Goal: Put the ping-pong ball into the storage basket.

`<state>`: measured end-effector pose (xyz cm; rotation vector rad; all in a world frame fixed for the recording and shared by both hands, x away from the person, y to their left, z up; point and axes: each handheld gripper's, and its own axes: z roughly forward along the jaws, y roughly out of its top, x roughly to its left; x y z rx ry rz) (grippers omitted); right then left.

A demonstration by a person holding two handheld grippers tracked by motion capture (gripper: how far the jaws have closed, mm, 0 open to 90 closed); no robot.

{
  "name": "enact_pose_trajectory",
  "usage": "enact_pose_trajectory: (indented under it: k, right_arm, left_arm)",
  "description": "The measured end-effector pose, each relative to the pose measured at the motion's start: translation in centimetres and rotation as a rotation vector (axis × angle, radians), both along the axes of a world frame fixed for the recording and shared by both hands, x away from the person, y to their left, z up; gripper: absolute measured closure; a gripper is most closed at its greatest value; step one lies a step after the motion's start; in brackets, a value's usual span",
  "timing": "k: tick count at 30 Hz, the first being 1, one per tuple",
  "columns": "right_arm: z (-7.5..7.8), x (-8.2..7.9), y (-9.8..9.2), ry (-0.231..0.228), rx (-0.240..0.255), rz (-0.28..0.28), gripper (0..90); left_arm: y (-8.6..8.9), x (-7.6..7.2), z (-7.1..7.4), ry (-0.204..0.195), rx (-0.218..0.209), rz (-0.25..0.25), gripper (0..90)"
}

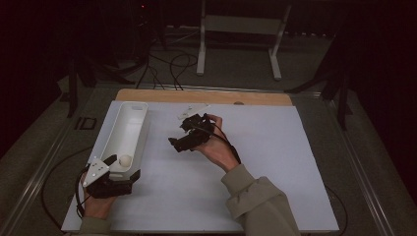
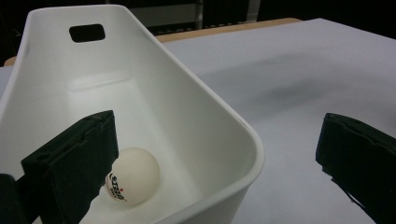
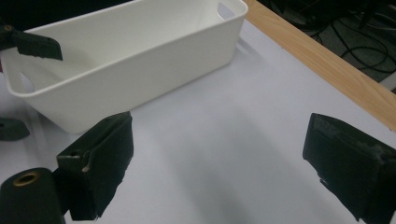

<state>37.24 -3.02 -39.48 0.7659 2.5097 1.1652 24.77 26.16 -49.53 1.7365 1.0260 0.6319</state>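
White bin [image 1: 125, 132] lies lengthwise on the white sheet [image 1: 275, 162], left of centre. A ball [image 2: 133, 176] rests inside at its near end. The left gripper [image 1: 115, 169] straddles the bin's near corner, jaws spread, one inside beside the ball, one outside the wall; likely a release or a steadying grip on the rim. The right gripper [image 1: 189, 133] hangs just right of the bin, jaws spread, empty. Beyond it, the sheet is bare to the wooden edge [image 1: 206, 96].

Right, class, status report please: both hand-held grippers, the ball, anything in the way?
Left hand-held gripper open, straddling the bin near wall. Right hand-held gripper open, empty, over bare table. Ball resting inside bin, by left jaw. Nothing in the way.
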Motion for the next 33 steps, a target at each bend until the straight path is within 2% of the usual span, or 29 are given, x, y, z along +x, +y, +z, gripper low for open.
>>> enact_pose_trajectory:
  k: [17, 33]
  right_arm:
    - [-1.4, -0.5, -5.2, -0.009, 0.013, -0.079, 8.2]
    - [-2.5, -1.7, -10.1, -0.009, 0.035, -0.153, 8.2]
  left_arm:
    - [0.0, 0.0, 0.0, 0.000, 0.000, 0.001, 0.0]
    - [0.0, 0.0, 0.0, 0.000, 0.001, 0.002, 0.0]
